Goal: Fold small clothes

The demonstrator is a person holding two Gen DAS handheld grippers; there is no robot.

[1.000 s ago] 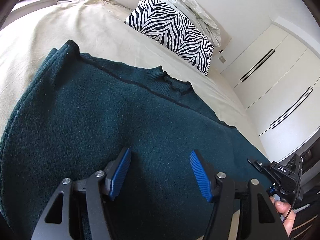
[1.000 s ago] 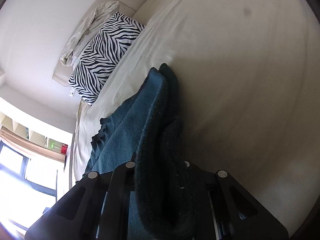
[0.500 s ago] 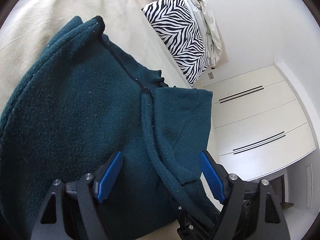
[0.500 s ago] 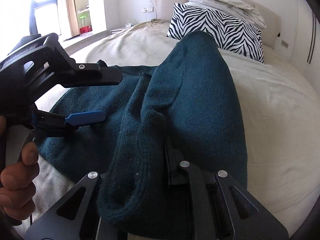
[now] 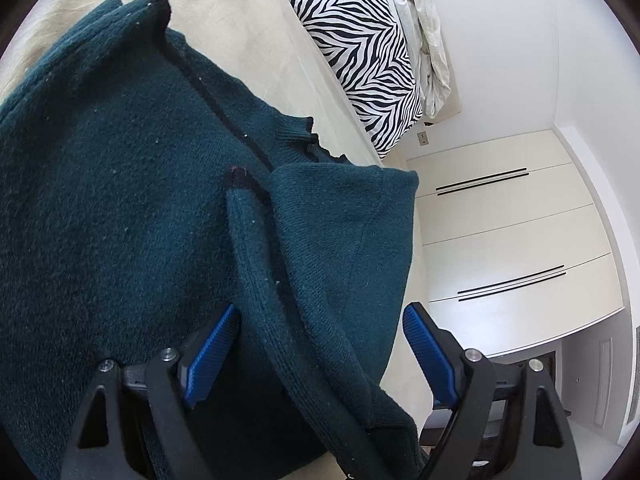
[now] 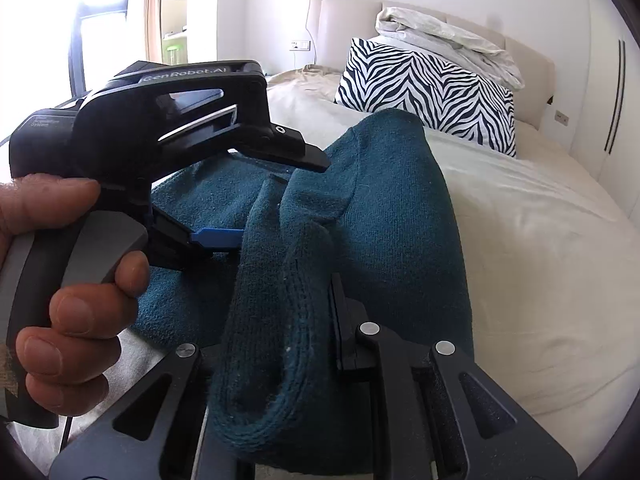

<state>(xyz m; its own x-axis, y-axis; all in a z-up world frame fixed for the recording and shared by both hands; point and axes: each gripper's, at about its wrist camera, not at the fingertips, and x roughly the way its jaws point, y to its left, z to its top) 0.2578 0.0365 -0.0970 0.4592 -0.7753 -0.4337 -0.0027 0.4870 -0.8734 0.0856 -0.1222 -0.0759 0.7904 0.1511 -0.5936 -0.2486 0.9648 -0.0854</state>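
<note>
Pinching a folded ribbed edge of the dark green sweater [image 6: 360,240], your right gripper [image 6: 312,344] lifts it over the beige bed [image 6: 540,260]. The lifted fold's long axis runs toward the zebra pillow [image 6: 432,92]; the collar also faces it. Your left gripper [image 5: 316,344] reads "GenRobot.AI"; its jaws stand spread, pads off the knit between them. Bare sheet lies right of the sweater.

Open bed [image 6: 540,240] is left free right of the sweater [image 6: 400,220], while the headboard side is blocked by a striped pillow [image 6: 432,88].
</note>
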